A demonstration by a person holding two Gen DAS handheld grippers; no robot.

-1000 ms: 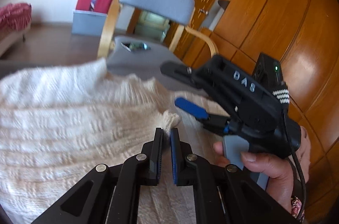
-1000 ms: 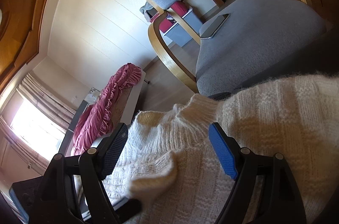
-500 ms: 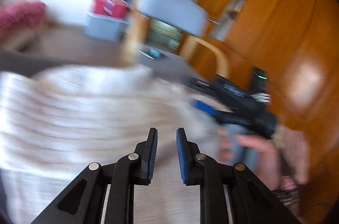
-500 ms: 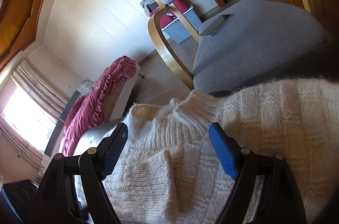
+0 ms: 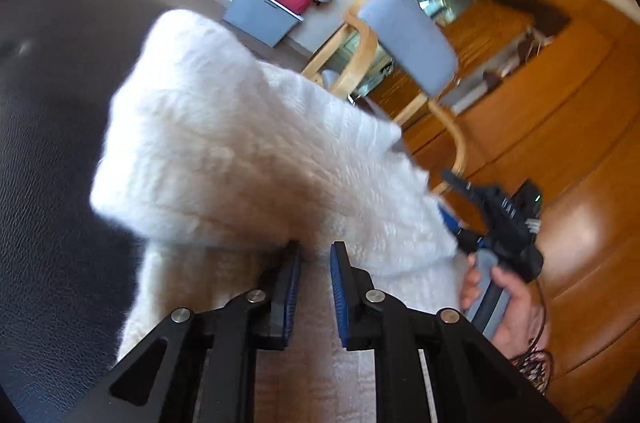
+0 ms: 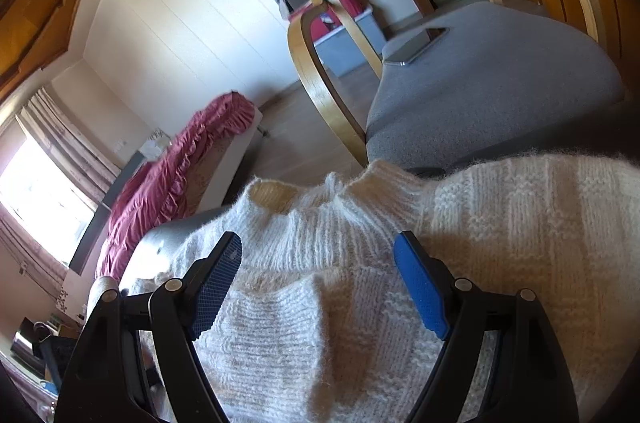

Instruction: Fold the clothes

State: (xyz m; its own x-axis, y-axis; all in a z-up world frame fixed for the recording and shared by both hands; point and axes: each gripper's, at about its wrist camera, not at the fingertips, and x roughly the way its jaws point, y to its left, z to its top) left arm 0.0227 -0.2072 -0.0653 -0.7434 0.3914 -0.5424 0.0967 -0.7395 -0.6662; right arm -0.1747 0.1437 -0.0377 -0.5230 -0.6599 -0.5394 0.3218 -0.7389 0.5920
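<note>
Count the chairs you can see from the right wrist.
1: a bentwood armchair with grey cushions, standing just beyond the cream knitted sweater, with a phone lying on its seat. Others may be hidden outside the frame.

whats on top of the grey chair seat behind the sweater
A phone lies flat on the grey chair seat, near its far edge. The white sweater covers the seat's near edge, so anything lying there cannot be seen.
</note>
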